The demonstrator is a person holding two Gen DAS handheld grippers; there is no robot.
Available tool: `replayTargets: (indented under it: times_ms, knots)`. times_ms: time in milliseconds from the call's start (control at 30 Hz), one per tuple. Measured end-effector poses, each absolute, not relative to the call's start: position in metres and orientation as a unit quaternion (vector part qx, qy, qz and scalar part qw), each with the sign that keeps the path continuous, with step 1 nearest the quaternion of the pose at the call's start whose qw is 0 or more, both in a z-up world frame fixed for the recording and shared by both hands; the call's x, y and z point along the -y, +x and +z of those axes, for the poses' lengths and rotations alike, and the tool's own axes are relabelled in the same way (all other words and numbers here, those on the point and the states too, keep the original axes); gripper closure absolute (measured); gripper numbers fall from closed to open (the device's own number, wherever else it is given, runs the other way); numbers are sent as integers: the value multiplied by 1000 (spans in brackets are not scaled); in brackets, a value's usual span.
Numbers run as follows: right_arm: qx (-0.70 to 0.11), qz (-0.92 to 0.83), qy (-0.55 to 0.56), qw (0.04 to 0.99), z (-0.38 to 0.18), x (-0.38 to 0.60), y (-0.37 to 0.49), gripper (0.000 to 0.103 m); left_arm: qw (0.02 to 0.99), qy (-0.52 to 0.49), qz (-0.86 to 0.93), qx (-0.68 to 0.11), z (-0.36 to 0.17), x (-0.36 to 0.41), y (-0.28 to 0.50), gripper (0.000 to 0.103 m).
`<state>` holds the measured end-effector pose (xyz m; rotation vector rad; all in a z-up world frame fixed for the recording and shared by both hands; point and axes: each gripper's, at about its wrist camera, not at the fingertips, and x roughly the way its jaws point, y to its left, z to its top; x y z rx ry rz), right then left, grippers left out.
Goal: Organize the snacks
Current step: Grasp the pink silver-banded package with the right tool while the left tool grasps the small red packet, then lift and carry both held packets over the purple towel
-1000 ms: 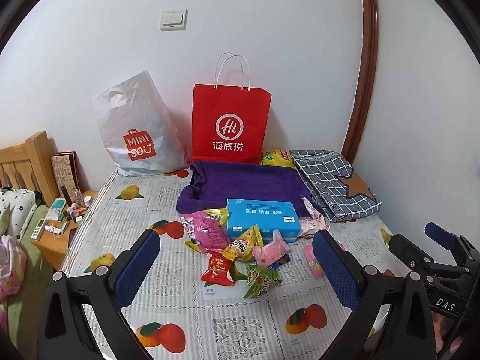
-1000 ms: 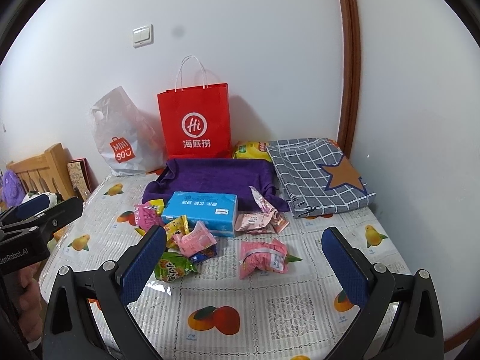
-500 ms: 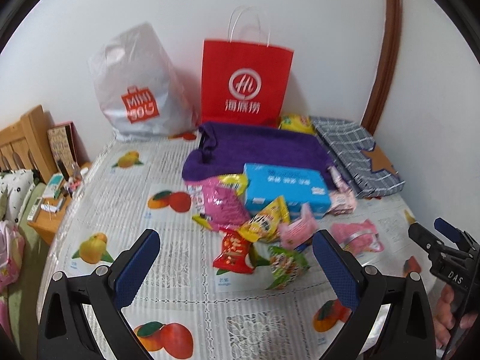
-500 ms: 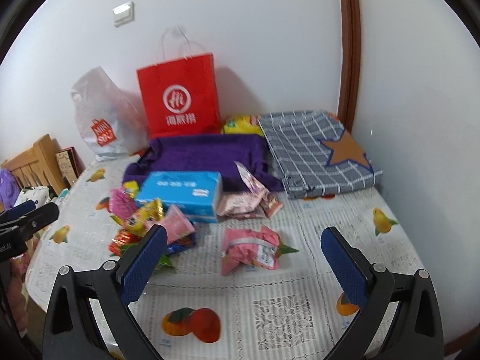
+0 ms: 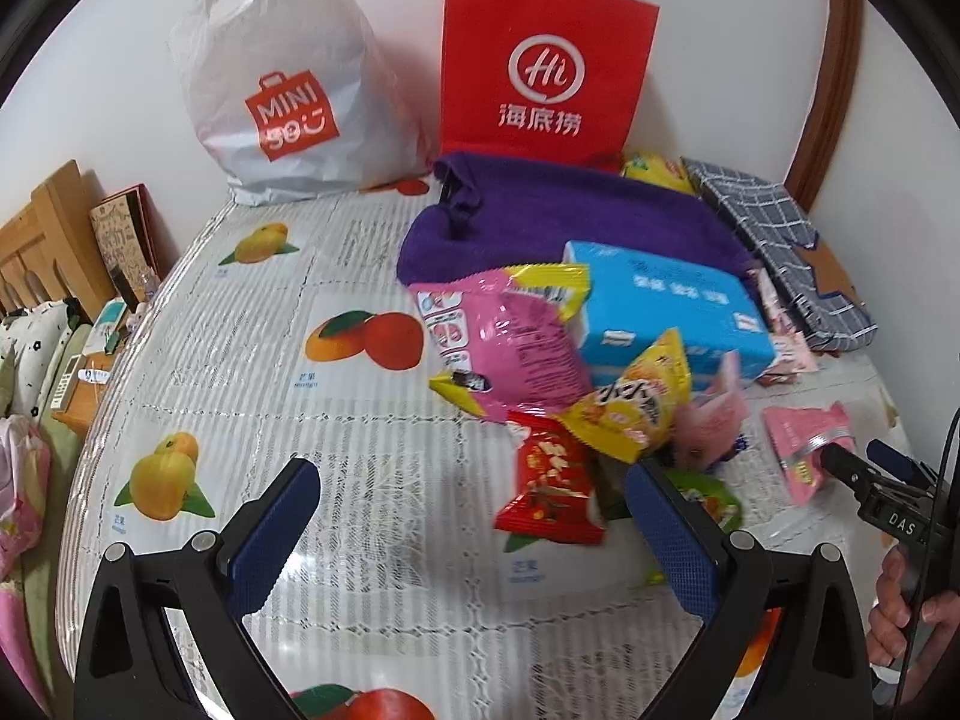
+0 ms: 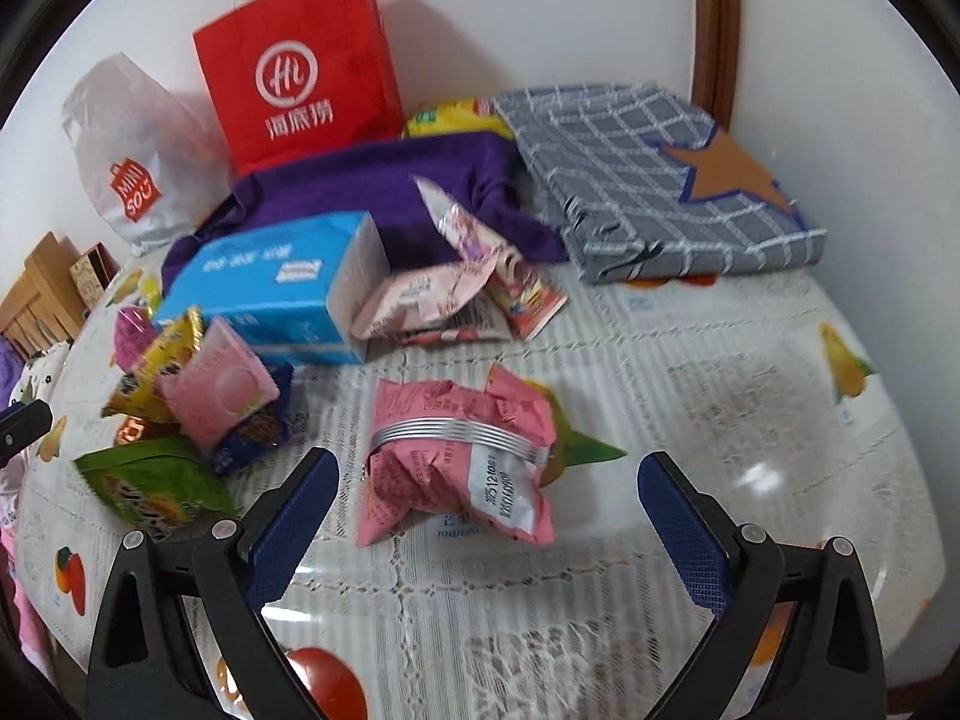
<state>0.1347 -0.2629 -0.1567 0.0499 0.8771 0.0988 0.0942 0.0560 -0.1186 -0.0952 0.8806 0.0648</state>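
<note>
Several snack packets lie in a pile on the fruit-print table. A red packet (image 5: 555, 495), a yellow packet (image 5: 630, 408) and a large pink bag (image 5: 510, 348) sit just ahead of my open, empty left gripper (image 5: 474, 516). A crumpled pink packet (image 6: 459, 459) lies just ahead of my open, empty right gripper (image 6: 486, 504), nearer its left finger. A pink peach packet (image 6: 219, 393) and a green packet (image 6: 153, 486) lie to the left. A blue tissue box (image 6: 276, 294) stands behind them. The right gripper also shows in the left wrist view (image 5: 870, 480).
A red paper bag (image 5: 543, 66) and a white MINISO bag (image 5: 288, 96) stand against the back wall. A purple cloth (image 5: 570, 216) and a folded grey checked cloth (image 6: 648, 174) lie behind the snacks. A wooden bed frame (image 5: 42, 240) is off the table's left edge.
Both grippers have moved forward and down toward the snacks, which now look much larger. The right gripper has closed in on the crumpled pink packet. Both stay open.
</note>
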Motion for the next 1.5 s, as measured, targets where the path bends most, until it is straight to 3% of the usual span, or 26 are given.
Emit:
replayTargets:
  times_ms: [167, 333, 500, 667, 867, 933, 1500]
  knots:
    - [-441, 55, 33, 895, -175, 258, 153, 4, 898, -46, 24, -436, -128, -57, 102, 1]
    - [-434, 51, 16, 899, -187, 251, 159, 14, 888, -36, 8, -458, -144, -49, 114, 1]
    - [-427, 61, 8, 902, -185, 253, 159, 38, 876, -28, -11, -482, -160, -39, 129, 4]
    - [-420, 69, 21, 905, -181, 266, 151, 39, 870, -15, -27, -492, -174, -28, 139, 9]
    - [-405, 75, 39, 910, -171, 274, 141, 39, 873, -3, -24, -487, -180, -22, 145, 40]
    - [-402, 79, 37, 911, -168, 274, 138, 39, 875, 13, -22, -483, -178, -20, 144, 66]
    - [-381, 127, 25, 915, -130, 241, 112, 40, 870, -34, -30, -491, -150, -47, 86, 66]
